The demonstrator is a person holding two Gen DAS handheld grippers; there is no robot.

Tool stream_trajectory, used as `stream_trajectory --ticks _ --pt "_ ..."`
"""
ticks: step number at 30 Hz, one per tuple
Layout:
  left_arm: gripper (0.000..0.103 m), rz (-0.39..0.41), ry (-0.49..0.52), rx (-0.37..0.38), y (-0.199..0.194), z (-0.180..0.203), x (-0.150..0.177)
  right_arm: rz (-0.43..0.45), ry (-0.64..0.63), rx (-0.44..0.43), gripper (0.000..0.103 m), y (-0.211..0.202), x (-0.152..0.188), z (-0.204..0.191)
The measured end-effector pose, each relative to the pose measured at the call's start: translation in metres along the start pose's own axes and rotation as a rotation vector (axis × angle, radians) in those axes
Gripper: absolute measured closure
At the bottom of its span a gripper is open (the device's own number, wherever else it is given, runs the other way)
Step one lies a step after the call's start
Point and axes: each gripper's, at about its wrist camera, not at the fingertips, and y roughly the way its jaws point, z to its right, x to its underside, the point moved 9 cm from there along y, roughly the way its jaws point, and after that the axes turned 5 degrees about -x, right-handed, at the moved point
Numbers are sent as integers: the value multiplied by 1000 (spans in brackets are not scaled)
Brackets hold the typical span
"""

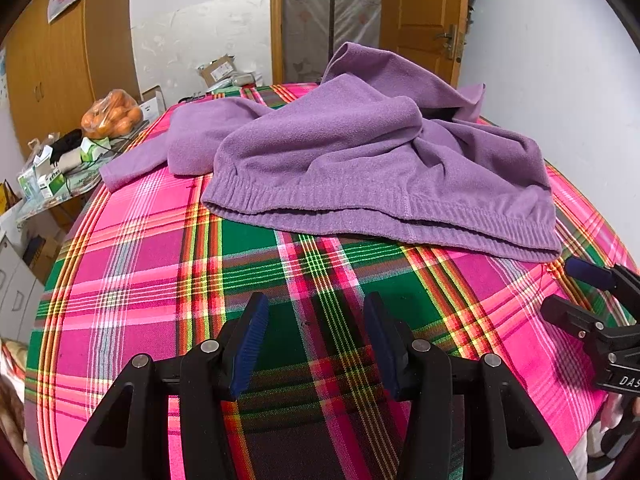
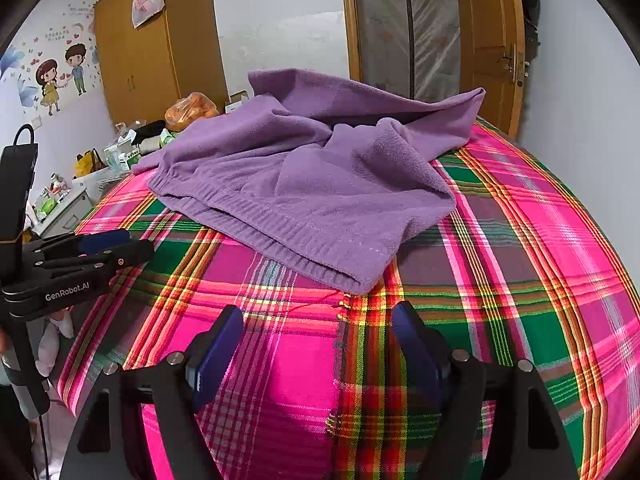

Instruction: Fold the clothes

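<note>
A purple fleece garment (image 1: 360, 160) lies crumpled on a pink and green plaid cloth (image 1: 160, 280), its ribbed hem toward me; it also shows in the right wrist view (image 2: 312, 184). My left gripper (image 1: 316, 320) is open and empty, low over the plaid in front of the hem. My right gripper (image 2: 318, 328) is open and empty, just in front of the hem's near corner. Each gripper shows in the other's view, the right one (image 1: 576, 292) at the right edge and the left one (image 2: 120, 244) at the left edge.
A cluttered side table (image 1: 72, 176) with a bag of oranges (image 1: 112, 114) and boxes stands to the left. A wooden wardrobe (image 2: 140, 52) and a wooden door (image 1: 424, 20) stand behind. A white wall (image 1: 560, 80) runs along the right.
</note>
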Motion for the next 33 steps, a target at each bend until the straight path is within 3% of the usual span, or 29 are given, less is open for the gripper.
stream_trajectory --ticks 16,33 --pt "51 5 -6 -9 -1 0 1 33 31 -22 26 -3 -1 3" --pt "51 9 -14 -5 -2 -1 2 -30 -25 17 25 4 -1 -1"
